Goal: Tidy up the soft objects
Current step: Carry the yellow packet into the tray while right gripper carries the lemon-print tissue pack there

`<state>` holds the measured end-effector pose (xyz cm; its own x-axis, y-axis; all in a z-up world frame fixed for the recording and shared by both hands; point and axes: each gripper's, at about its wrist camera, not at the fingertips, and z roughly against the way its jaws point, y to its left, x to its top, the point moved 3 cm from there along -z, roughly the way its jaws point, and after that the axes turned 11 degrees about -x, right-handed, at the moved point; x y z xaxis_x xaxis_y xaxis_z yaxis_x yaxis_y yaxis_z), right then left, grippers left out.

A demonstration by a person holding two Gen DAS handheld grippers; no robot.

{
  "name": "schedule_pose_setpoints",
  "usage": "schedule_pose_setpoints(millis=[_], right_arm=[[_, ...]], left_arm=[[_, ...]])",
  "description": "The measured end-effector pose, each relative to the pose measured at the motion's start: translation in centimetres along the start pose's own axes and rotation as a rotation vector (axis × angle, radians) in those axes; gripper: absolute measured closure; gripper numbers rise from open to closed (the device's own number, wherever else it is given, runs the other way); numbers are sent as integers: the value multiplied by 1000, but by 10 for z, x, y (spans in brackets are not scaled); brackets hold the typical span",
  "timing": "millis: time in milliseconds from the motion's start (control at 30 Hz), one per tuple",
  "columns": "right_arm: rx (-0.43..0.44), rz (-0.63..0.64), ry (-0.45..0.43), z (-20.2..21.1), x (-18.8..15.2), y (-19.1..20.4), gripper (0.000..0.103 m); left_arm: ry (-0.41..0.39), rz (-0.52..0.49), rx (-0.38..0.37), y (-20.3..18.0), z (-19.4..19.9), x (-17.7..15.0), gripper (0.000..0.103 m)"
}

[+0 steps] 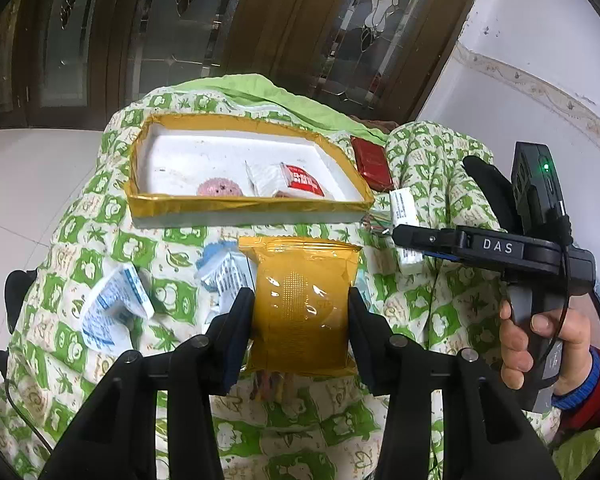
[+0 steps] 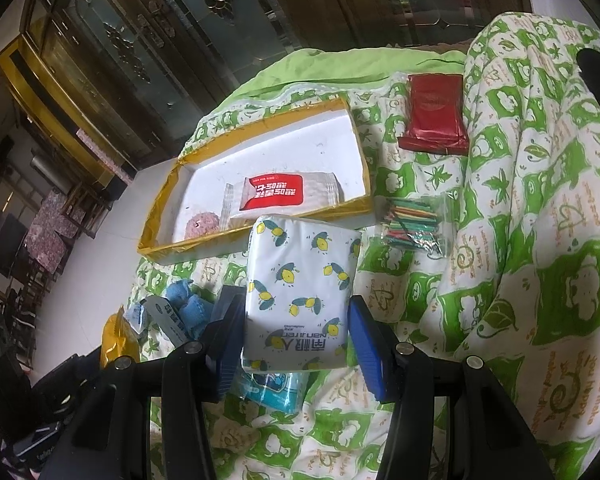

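Clamping my left hand-held gripper (image 1: 300, 312) on a crinkly yellow foil packet (image 1: 304, 300), right hand-held gripper (image 2: 296, 320) on a lemon-print white tissue pack (image 2: 300, 292), both lifted off the bed quilt (image 2: 540, 240) toward the yellow-rimmed white tray (image 1: 244, 204) ahead.

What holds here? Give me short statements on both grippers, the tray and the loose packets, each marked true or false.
1. The left gripper grips a yellow packet. True.
2. The right gripper is empty. False: it holds a lemon-print tissue pack.
3. The gold-rimmed tray already holds a red-and-white packet. True.
4. The dark red packet lies inside the tray. False: it lies on the quilt beside it.
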<state>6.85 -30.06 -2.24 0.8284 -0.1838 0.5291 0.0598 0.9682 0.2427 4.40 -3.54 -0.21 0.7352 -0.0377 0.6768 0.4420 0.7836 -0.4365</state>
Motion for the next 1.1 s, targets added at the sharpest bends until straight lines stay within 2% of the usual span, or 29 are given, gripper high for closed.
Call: schedule_pose_setpoints(millis=[533,800,1100], right_arm=[[13,36,46,2,24,4,48],[10,53,24,8,44,8,48],[-23,81,28,-4,56,8,48]], left_arm=[[-26,-12,19,5,5,21,58],[-34,-11,21,6,1,34,58],[-41,-24,30,8,-2,50,58]])
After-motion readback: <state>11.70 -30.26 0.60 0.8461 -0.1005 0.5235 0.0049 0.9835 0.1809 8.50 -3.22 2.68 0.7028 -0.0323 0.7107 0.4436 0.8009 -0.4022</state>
